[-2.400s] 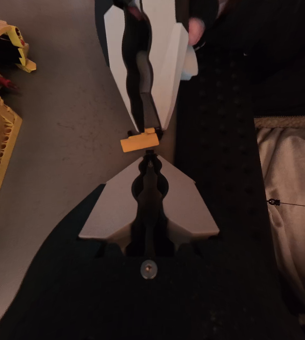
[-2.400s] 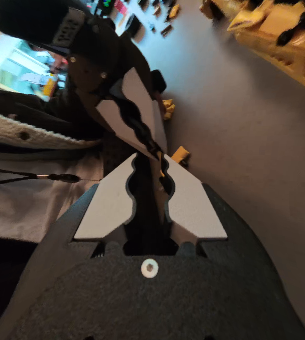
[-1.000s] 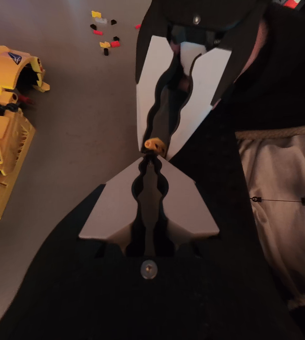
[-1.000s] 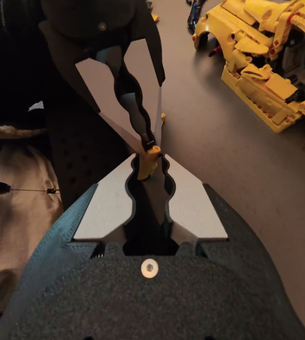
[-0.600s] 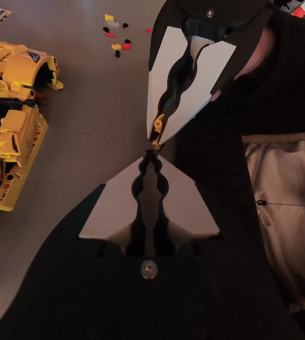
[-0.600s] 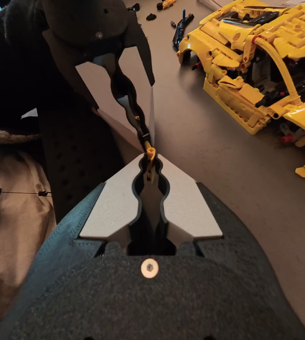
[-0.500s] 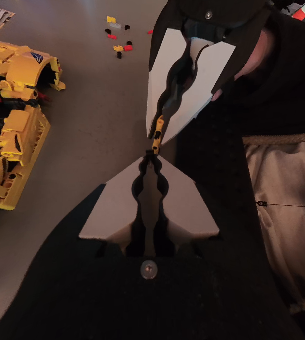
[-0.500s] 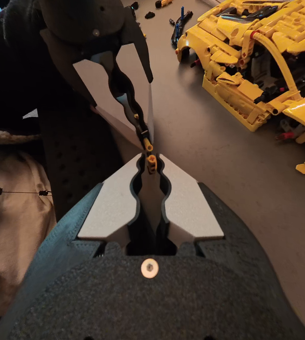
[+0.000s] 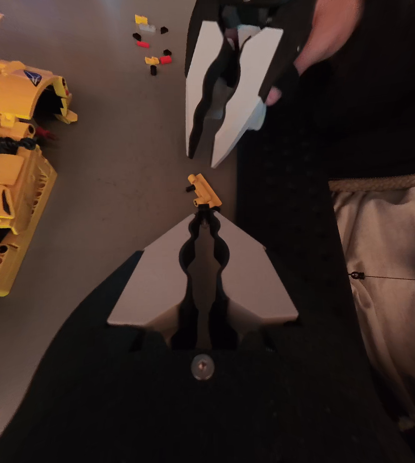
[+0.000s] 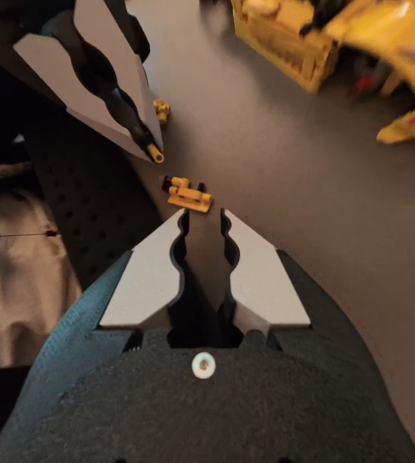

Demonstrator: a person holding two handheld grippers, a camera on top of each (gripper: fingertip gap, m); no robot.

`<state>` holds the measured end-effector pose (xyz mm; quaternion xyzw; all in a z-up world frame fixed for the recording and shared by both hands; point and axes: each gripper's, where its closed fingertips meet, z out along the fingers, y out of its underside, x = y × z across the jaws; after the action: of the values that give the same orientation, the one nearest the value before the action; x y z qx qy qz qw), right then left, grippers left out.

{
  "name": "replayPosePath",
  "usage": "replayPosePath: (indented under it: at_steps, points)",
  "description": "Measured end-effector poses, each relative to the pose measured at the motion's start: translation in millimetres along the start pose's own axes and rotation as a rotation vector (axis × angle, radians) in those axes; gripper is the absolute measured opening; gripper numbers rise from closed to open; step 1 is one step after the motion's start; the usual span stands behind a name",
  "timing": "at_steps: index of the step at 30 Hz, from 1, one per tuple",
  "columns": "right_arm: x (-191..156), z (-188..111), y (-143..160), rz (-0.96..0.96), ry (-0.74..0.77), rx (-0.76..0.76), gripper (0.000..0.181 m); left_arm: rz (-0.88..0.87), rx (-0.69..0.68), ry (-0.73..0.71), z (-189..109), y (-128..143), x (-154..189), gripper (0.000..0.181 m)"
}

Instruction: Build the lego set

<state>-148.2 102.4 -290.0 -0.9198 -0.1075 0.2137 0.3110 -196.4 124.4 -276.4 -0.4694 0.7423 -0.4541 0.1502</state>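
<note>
Right wrist view: the right claw (image 10: 203,213) is spread wide and empty. The left claw (image 10: 151,150) is pinched on a small yellow part (image 10: 156,153). The yellow connector piece (image 10: 189,196) with black pins sits loose between them, apparently on the table (image 9: 113,150). So that sub-assembly isn't joined yet. The yellow car (image 9: 13,180) looks mostly built but its bodywork is still open, and loose bits (image 9: 151,50) remain, so I'd say there's a fair way to go.
</note>
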Motion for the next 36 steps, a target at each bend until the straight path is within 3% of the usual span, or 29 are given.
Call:
replayPosePath:
  at_steps: [4,9,13,17,22,26,28,31,36]
  points:
    - [-0.9,1.9,11.1,0.144,-0.042,-0.058,0.017,0.025,-0.095,-0.041,11.8,13.3,-3.0,0.007]
    - [-20.7,16.6,0.2,0.253,-0.165,-0.036,0.021,0.036,-0.106,-0.033,20.2,10.6,2.0,0.007]
    - [-14.8,20.9,-13.5,0.381,-0.187,0.035,0.026,0.041,-0.106,-0.043,20.0,10.7,1.0,0.007]
    - [-19.8,23.9,-11.3,0.444,-0.277,-0.002,0.019,0.034,-0.105,-0.041,20.2,10.6,0.5,0.007]
    - [-32.4,30.6,-7.6,0.421,-0.35,-0.087,0.01,0.037,-0.103,-0.059,19.9,10.4,-2.1,0.007]
    - [-29.7,28.9,-12.8,0.407,-0.341,-0.049,0.011,0.041,-0.102,-0.067,18.7,10.9,-3.5,0.007]
    - [-30.4,24.0,-22.6,0.427,-0.374,0.014,0.025,0.061,-0.106,-0.058,20.3,10.7,-0.5,0.007]
    - [-26.6,23.8,-22.0,0.461,-0.383,0.009,0.019,0.07,-0.106,-0.061,20.5,10.8,-0.2,0.007]
    - [-19.4,30.4,-23.3,0.281,-0.244,-0.035,0.019,0.06,-0.106,-0.055,20.4,11.0,-0.2,0.007]
